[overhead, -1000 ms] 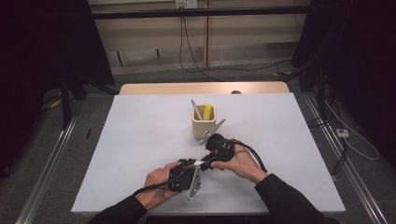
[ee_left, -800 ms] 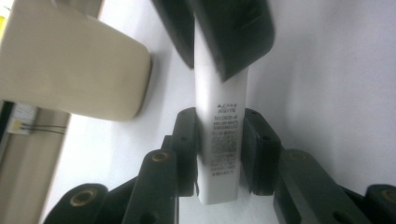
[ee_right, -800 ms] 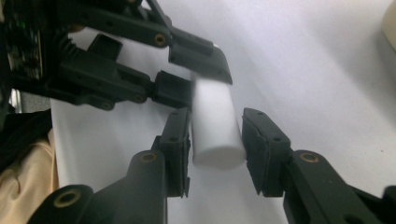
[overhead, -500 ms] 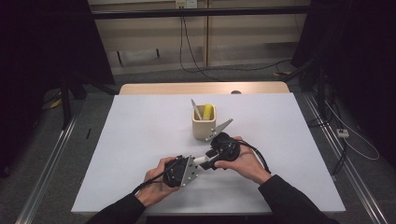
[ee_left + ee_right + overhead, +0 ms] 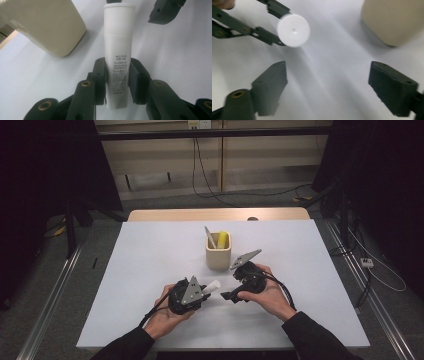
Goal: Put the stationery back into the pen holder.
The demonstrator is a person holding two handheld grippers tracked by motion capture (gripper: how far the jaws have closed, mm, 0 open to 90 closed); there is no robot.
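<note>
On the table, a cup stands near the middle, a little toward the far side. In the cup stand a stick at the left and a tube-like thing at the right, both leaning out over the rim.

Nearer the person than the cup, the left gripper sits to the left and the right gripper to the right, close together and facing one another. A tube lies between the jaws of the left gripper, its capped end pointing toward the right gripper, whose jaws have just been opening with nothing between them. The tube's end is just apart from those jaws.

The person's hands hold both grippers above the table's near part.
</note>
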